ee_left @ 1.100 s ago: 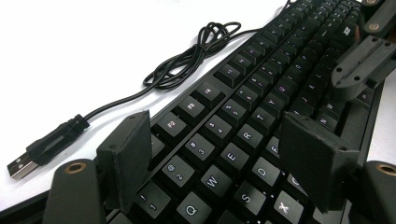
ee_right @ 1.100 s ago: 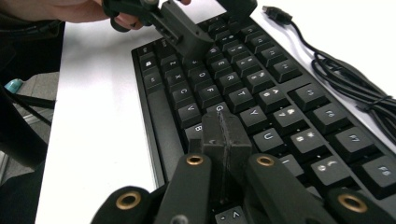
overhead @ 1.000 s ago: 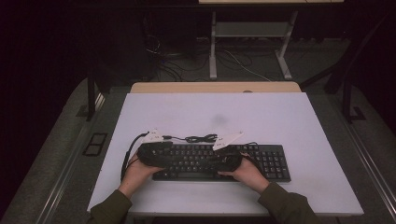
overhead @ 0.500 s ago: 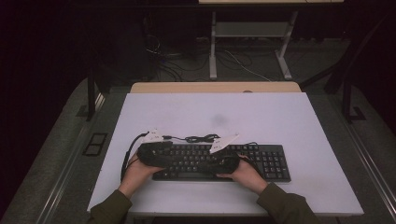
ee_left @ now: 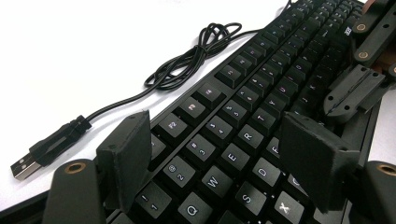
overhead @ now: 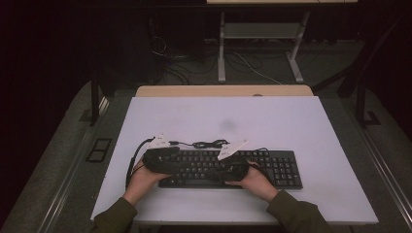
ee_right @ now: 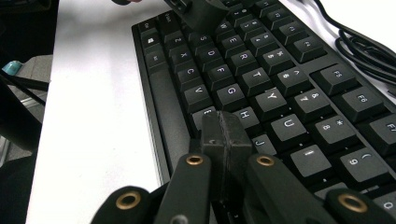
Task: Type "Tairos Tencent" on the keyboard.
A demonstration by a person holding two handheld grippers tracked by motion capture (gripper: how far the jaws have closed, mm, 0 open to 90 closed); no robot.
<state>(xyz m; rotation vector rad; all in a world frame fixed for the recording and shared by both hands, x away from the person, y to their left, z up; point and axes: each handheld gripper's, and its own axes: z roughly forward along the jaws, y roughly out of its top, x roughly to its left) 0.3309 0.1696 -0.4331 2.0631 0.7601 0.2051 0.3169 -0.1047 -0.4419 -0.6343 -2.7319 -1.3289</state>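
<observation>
Up close, the left tool (ee_left: 219, 158) gapes over the keyboard (ee_left: 261, 93) while the right tool (ee_right: 226, 135) presses closed, empty, on its keys.

Tabletop (overhead: 272, 121) open behind the keyboard (overhead: 284, 167); coiled cable (overhead: 210, 144) clutters its back edge, right side has passing room.

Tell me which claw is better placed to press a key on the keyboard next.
Right. The right claw is shut into one narrow tip just over the keyboard near H and J; the left claw stands open, straddling several keys.
</observation>
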